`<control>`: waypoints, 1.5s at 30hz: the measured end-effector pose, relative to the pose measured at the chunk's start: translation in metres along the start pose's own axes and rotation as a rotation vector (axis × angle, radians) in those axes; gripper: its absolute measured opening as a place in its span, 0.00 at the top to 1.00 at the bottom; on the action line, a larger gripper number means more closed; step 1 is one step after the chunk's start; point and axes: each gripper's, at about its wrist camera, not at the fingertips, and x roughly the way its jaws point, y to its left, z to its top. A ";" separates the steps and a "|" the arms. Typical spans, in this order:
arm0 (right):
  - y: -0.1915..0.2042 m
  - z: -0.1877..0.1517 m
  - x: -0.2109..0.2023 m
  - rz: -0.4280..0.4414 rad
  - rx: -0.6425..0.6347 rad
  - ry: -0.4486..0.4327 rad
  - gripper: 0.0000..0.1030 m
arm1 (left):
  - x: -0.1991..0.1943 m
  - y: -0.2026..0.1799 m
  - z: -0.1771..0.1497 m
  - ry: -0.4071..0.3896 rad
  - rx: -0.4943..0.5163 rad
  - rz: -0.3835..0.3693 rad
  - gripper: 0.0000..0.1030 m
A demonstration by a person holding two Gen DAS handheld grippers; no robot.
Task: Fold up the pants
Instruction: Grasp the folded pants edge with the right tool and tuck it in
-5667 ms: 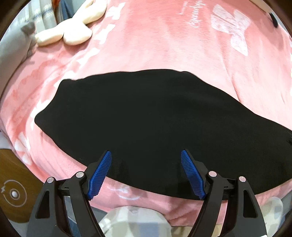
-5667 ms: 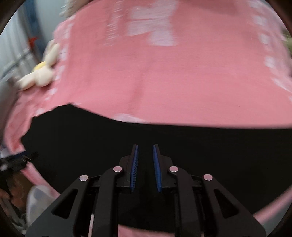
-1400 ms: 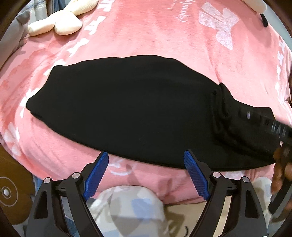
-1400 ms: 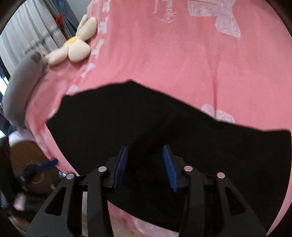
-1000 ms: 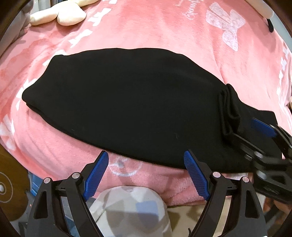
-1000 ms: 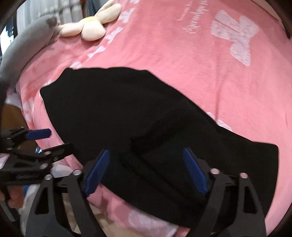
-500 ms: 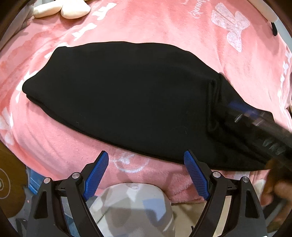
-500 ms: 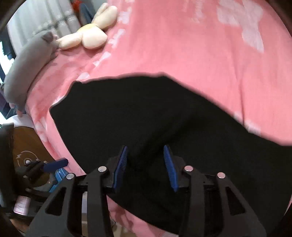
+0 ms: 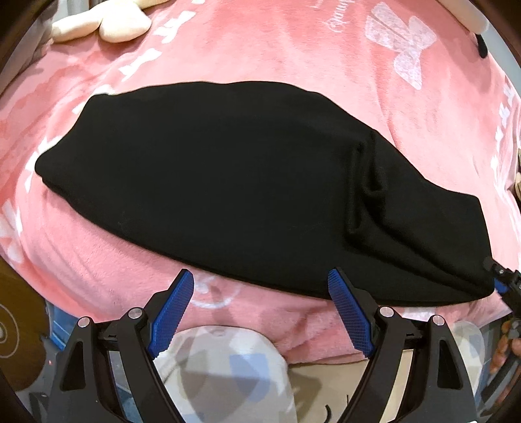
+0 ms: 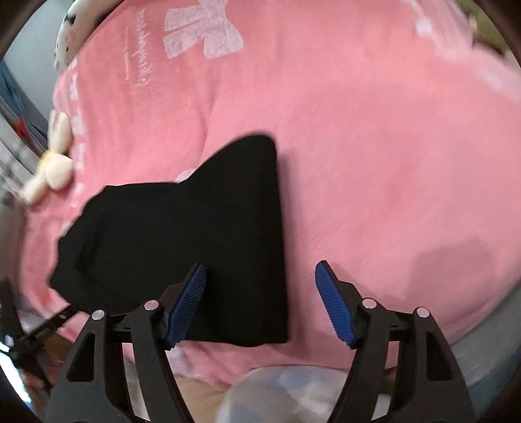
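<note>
The black pants (image 9: 228, 175) lie folded flat on the pink blanket (image 9: 293, 42), with a bunched crease near their right end (image 9: 368, 182). My left gripper (image 9: 260, 312) is open and empty, just short of the pants' near edge. My right gripper (image 10: 260, 302) is open and empty, with its left finger over the right end of the pants (image 10: 202, 234) and its right finger over bare blanket (image 10: 390, 162). The right gripper's tip shows at the far right of the left wrist view (image 9: 503, 283).
A cream plush toy (image 9: 104, 22) lies at the bed's far left; it also shows in the right wrist view (image 10: 52, 169). The bed's near edge runs just under both grippers. A patterned grey-white cloth (image 9: 221, 367) is below it.
My right gripper has opened wide, let go of the cloth and swung to the pants' right end. The left gripper has stayed open and nearly still.
</note>
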 end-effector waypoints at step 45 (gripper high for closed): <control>0.159 -0.002 0.033 0.087 -0.538 -0.033 0.88 | -0.007 -0.018 -0.007 0.008 0.074 0.042 0.17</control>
